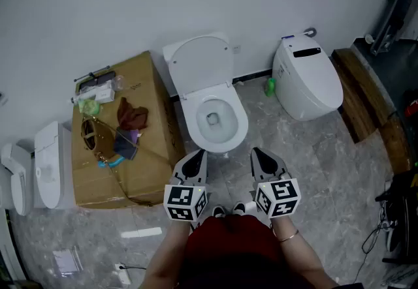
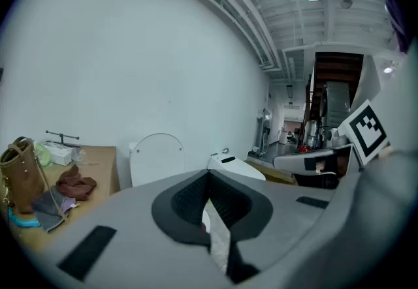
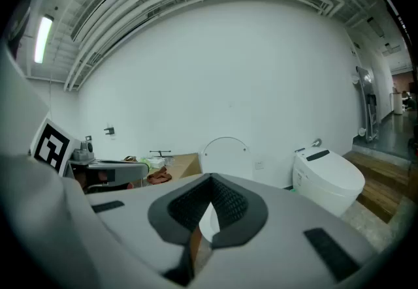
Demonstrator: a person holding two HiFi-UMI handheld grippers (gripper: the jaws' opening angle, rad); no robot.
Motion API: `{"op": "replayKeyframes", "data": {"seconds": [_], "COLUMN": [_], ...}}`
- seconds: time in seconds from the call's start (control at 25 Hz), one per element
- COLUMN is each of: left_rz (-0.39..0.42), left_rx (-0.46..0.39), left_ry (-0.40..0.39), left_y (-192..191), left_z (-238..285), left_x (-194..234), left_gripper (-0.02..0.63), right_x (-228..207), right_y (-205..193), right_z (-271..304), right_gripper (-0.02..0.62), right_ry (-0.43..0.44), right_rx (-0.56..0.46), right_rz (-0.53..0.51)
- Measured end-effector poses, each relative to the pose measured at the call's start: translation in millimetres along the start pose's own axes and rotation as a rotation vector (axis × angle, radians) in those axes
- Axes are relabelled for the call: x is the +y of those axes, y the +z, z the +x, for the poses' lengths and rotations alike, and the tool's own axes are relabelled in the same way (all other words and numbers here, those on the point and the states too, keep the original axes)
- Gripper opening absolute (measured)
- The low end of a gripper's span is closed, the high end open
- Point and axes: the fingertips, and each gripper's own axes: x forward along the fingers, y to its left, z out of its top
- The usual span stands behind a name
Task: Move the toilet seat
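Note:
A white toilet [image 1: 214, 119] stands against the wall with its lid [image 1: 200, 63] raised upright and the bowl open. The lid [image 2: 157, 157] shows beyond the jaws in the left gripper view, and the lid [image 3: 226, 156] also in the right gripper view. My left gripper [image 1: 193, 162] hovers just in front of the bowl's left side, shut with nothing in it. My right gripper [image 1: 264, 158] hangs level with it at the bowl's right, also shut and empty. Neither touches the toilet.
A cardboard box [image 1: 154, 151] left of the toilet carries a bag, cloth and small items. A second, closed toilet [image 1: 307, 76] stands to the right with a green bottle [image 1: 270, 87] beside it. A wooden step [image 1: 369, 104] lies far right; another white fixture [image 1: 51, 164] far left.

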Motion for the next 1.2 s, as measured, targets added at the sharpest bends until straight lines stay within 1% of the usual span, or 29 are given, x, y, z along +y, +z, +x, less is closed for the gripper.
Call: {"op": "replayKeyframes", "data": {"seconds": [0.36,0.52,0.88,1.2], "left_rz": [-0.004,0.008,-0.01,-0.005], "left_rx": [-0.001,0.005,0.006,0.05], "left_ry": [0.016,0.018,0.074,0.104], "left_y": [4,4,4,-3], "left_z": [12,18,29,50], "left_x": [-12,-14,-21,-5], "left_gripper": [0.026,0.026,0.026,0.026], "right_x": [-21,-30,-50,-61], "right_y": [-3,-5,1,-1], "right_z": [-1,2,8,32], "right_gripper": [0.015,0.015,0.017,0.017], "right_ry": [-0.008,-0.004,0.024,0.037], "right_rx": [0.015,0.019,0.017,0.048], "right_rz": [-0.003,-0.004,-0.003,0.002]}}
